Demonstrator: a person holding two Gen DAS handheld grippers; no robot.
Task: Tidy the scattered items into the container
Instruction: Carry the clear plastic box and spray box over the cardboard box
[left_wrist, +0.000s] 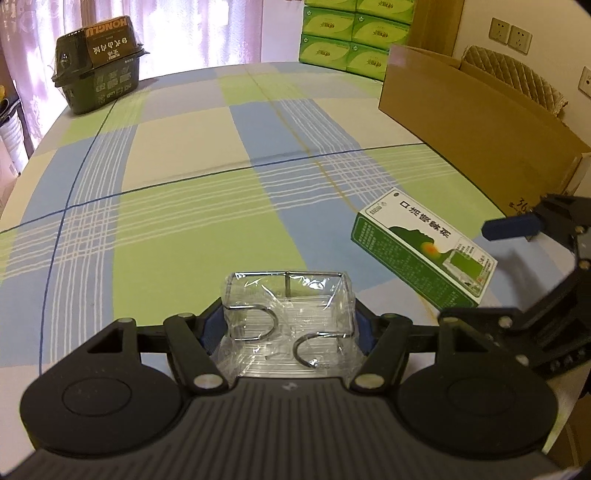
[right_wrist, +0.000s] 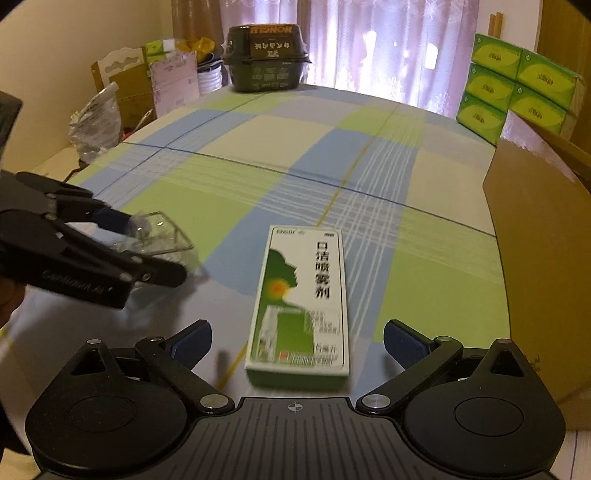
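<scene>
Nearest the left wrist camera, the left gripper is closed on a clear-wrapped pack of metal hooks, its blue pads pressed against the two sides of the plastic, and from the right wrist view the pack seems carried just above the checked tablecloth. Beside it, the right gripper stands wide, its fingers straddling the near end of the green and white spray box, which lies flat on the cloth with its long side pointing away. The step in hand looks like picking up this box: it would go best if the gripper moves forward so the pads meet the long sides near the middle, then closes squarely so the carton does not twist or crush. To the right and further back stands the cardboard box, open at the top, probably the container. Both loads should be lifted clear of its wall before release. At the far edge sit a dark green tub and stacked green tissue packs.
</scene>
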